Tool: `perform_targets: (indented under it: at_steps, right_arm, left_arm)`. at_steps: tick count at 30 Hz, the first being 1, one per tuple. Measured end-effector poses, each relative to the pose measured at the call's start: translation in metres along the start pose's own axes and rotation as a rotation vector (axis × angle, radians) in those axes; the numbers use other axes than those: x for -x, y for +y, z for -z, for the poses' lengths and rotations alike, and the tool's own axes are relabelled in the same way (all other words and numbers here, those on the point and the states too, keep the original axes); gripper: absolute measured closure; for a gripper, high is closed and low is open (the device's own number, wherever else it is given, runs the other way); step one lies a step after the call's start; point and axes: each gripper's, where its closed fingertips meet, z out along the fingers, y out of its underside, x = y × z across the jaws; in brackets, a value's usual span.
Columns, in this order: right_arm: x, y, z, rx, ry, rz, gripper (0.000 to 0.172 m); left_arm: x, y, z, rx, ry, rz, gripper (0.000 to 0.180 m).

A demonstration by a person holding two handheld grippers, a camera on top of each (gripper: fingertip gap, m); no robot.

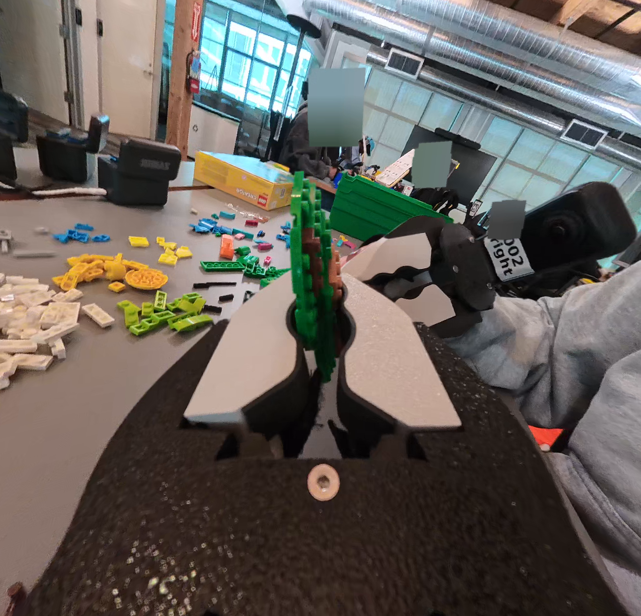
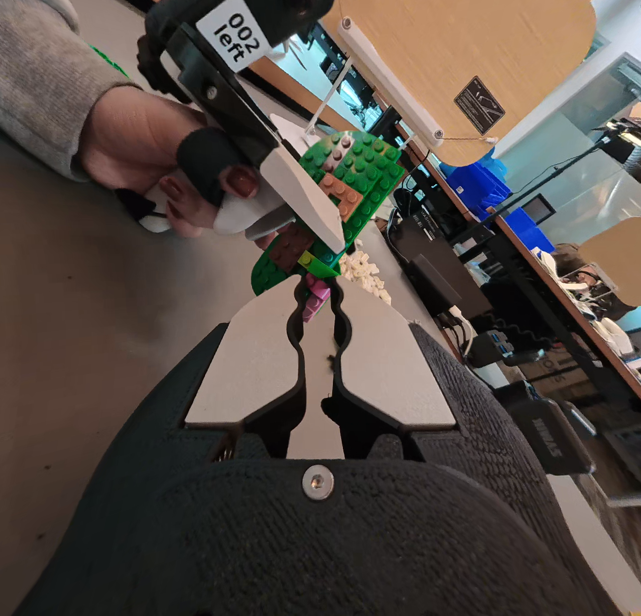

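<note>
Both tools carry a white label with black writing near the camera mount, and a yellow cardboard box (image 1: 242,180) with a red logo and printed writing lies on the grey bench (image 1: 104,408) behind the loose bricks. A black case (image 1: 142,176) with raised lettering sits to its left.

The left tool (image 1: 319,308) is clamped on a green brick plate assembly (image 1: 310,252), its grey pads pressed against both faces. In the left wrist view the assembly stands edge-on, its long axis running up and away from the fingers, with brown bricks on the face turned towards the right tool. In the right wrist view the studded face shows, with tan, dark brown and pale pink pieces on it, and the long axis runs diagonally from lower left to upper right. It is held in the air above the bench.

The right tool (image 2: 317,304) is closed around a small pink brick piece (image 2: 315,301) at the lower end of the assembly; the pink piece sits between the wavy black pads.

On the bench, bricks lie sorted by colour: white (image 1: 31,318), yellow (image 1: 114,270), lime (image 1: 166,315), blue (image 1: 79,235) and green (image 1: 249,263). A green bin (image 1: 374,207) stands beyond them.
</note>
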Motion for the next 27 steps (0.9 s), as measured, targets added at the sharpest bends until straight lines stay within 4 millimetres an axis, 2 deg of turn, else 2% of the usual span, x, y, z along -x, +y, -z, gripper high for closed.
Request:
perform_targets:
  at_steps: [4, 6, 9, 15, 22, 24, 27]
  right_arm:
    - [0.000, 0.000, -0.002, -0.006, -0.005, -0.060, 0.159]
    - [0.004, -0.001, -0.003, 0.007, -0.053, -0.159, 0.144]
    - [0.003, -0.003, -0.005, 0.004, -0.058, -0.280, 0.142]
    - [0.000, -0.003, -0.009, 0.020, 0.041, -0.208, 0.142]
    - [0.001, -0.006, -0.009, -0.014, 0.052, -0.189, 0.142]
    - [0.002, -0.007, -0.007, -0.041, 0.014, -0.214, 0.143]
    - [0.003, -0.014, -0.001, -0.117, -0.080, -0.340, 0.148]
  left_arm:
    - [0.001, 0.000, 0.000, -0.001, -0.002, 0.011, 0.166]
    - [0.003, -0.001, 0.000, -0.007, -0.022, -0.003, 0.166]
    - [0.003, -0.002, 0.000, -0.014, -0.027, -0.014, 0.166]
    - [0.004, -0.003, 0.001, -0.023, -0.036, -0.023, 0.167]
    - [0.002, -0.004, 0.002, -0.021, -0.004, -0.025, 0.167]
    - [0.000, -0.004, 0.003, -0.019, 0.013, -0.030, 0.167]
    - [-0.006, -0.004, 0.004, -0.022, 0.067, -0.031, 0.167]
